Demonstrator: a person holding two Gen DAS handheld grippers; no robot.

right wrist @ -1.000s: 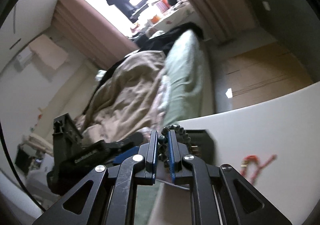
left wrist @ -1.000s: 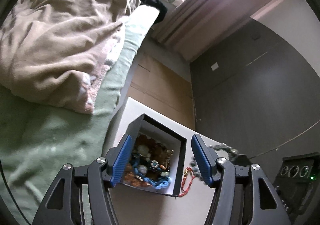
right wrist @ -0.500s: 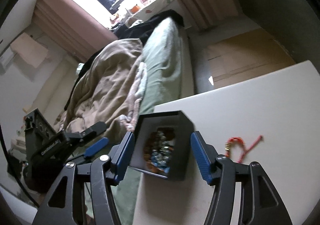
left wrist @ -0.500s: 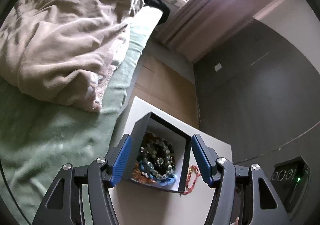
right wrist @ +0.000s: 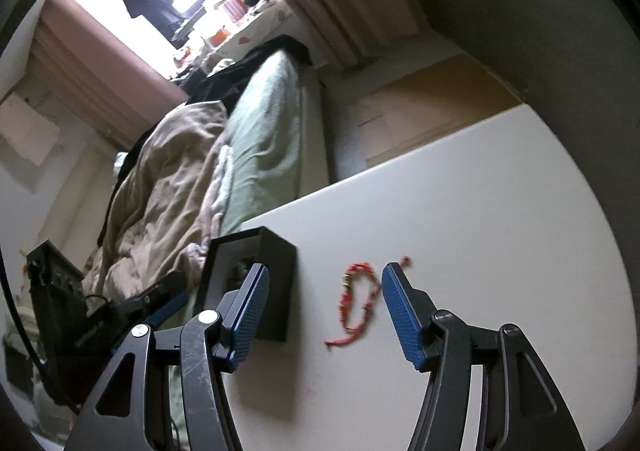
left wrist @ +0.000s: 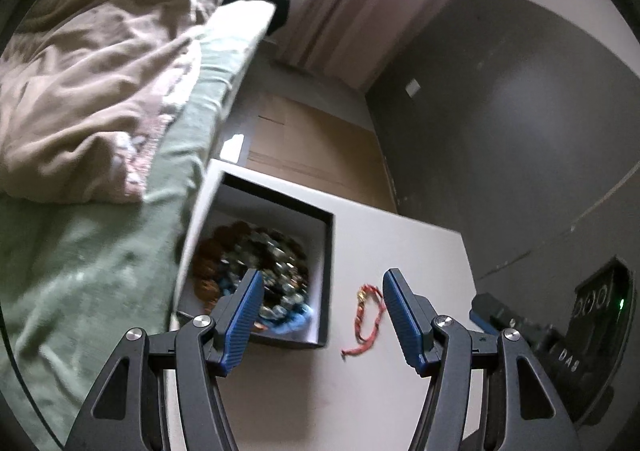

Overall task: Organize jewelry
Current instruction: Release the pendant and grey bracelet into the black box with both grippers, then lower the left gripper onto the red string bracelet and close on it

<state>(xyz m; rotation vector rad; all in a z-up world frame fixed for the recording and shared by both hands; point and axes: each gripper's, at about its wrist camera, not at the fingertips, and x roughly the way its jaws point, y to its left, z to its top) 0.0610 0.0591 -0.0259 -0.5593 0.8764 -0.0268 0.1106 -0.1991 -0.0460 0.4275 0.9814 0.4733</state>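
A black box [left wrist: 327,251] with a white inside holds a heap of beaded jewelry [left wrist: 256,263] at the left edge of the white table [left wrist: 400,247]. A red braided bracelet [left wrist: 366,311] lies on the table just right of the box. My left gripper [left wrist: 322,279] hangs open above the box's right wall and the bracelet, with nothing gripped. In the right wrist view the box [right wrist: 276,291] stands to the left and the red bracelet [right wrist: 358,299] lies below my right gripper [right wrist: 324,271], which is open and empty.
A bed with a green sheet [left wrist: 80,271] and a beige blanket [left wrist: 92,71] runs along the table's left edge. A dark wall [left wrist: 500,131] lies beyond. A black device with a green light [left wrist: 600,303] sits at the right. Bare tabletop [right wrist: 480,211] stretches right.
My right gripper has opened and let go of a dark beaded bracelet, which now lies in the box. Both grippers have shifted right, bringing the red bracelet between their fingers in view.
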